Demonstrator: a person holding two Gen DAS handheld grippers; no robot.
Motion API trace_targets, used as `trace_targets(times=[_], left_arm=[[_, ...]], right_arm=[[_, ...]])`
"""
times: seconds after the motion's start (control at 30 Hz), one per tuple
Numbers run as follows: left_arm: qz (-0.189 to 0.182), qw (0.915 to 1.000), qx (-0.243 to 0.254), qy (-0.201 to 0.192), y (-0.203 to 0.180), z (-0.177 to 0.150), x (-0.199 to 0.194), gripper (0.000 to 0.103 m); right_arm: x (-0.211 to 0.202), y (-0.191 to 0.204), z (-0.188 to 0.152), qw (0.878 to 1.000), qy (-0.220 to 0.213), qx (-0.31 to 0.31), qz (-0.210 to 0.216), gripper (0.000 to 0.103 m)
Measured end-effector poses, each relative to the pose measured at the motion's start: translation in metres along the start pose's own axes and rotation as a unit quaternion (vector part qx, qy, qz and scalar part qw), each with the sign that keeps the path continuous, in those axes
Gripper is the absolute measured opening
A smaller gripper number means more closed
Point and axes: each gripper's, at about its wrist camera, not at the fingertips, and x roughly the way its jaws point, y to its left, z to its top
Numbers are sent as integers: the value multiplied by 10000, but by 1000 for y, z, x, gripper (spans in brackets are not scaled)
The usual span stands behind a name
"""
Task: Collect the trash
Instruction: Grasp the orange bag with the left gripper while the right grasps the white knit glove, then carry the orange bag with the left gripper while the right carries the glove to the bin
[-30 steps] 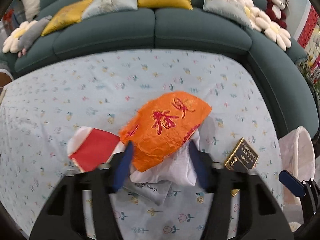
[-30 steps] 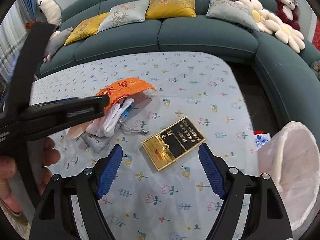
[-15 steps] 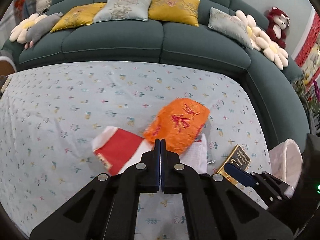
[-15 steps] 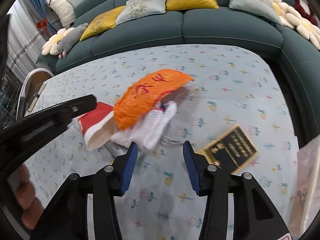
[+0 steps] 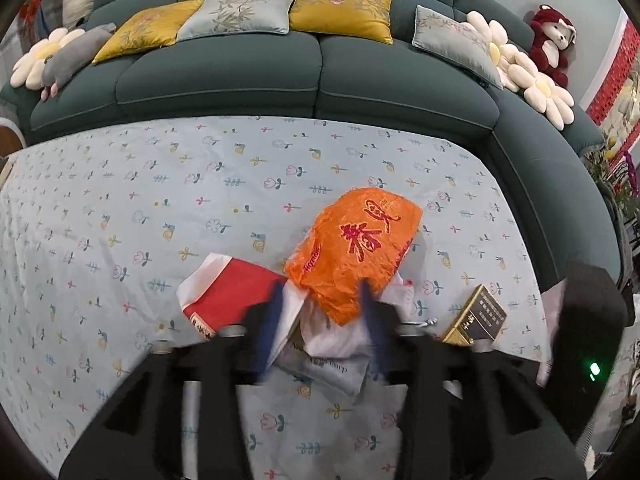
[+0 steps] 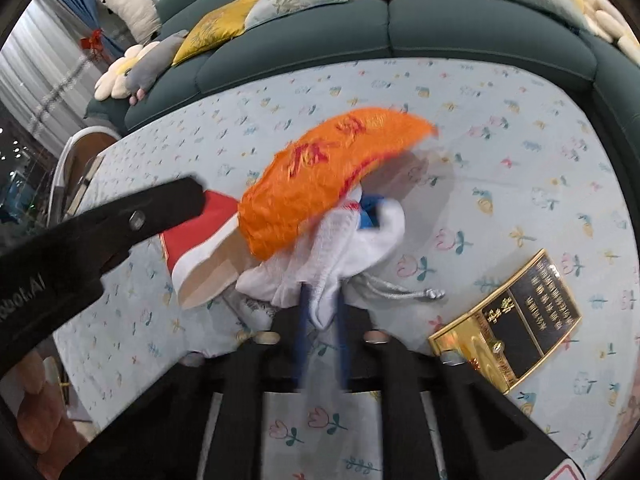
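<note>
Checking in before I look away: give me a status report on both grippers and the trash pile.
Left gripper opening over orange wrapper, nothing gripped. Right gripper closing on white cloth. Gold-and-black box lies apart, clear.

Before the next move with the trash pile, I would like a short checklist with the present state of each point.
1. Right gripper on a piece of trash: ok, its blue fingers are closing around the white cloth.
2. Firm hold on the cloth: cannot tell, the fingers are blurred.
3. Left gripper free: ok, its fingers are opening, astride the orange bag and the white material below it.
4. Orange bag clear of the cloth: not ok, it lies on top and may come along.
5. Silver drawstring free: cannot tell.
6. Gold and black box clear: ok, apart from the pile.
</note>
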Motion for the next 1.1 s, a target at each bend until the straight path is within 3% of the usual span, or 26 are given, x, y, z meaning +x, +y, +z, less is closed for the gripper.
trace_targets(times=[0.1, 0.23, 0.3, 0.4, 0.47, 0.53, 0.63, 0.9, 1.1], left_arm=[[-1, 10000, 79, 4, -6, 4, 8, 60], [-113, 9996, 200, 186, -22, 9, 27, 63], [-247, 9989, 252, 319, -34, 10, 37, 71], [-363, 9975, 291, 526, -54, 9, 53, 72], [-378, 9968, 290, 637, -64, 8, 61, 67], [-386, 9952, 334, 840, -74, 5, 72, 35], [-341, 9959, 397, 738, -82, 1, 68, 19], [-472, 9982, 311, 184, -85, 7, 11, 13], [-618, 9974, 326, -186, -99, 15, -36, 13]], right_arm=[[-13, -11, -7, 9998, -125, 50, -163, 7], [-31, -36, -13, 9984, -220, 240, -468, 7], [-35, -45, -15, 9977, -236, 334, -549, 7], [-42, -59, -20, 9965, -261, 439, -669, 7], [-44, -66, -22, 9963, -236, 438, -698, 7], [-44, -72, -24, 9963, -203, 452, -699, 7], [-48, -76, -27, 9963, -218, 466, -682, 7], [-76, -78, -23, 9957, -507, 508, -585, 7], [-124, -75, -16, 9928, -987, 446, -516, 7]])
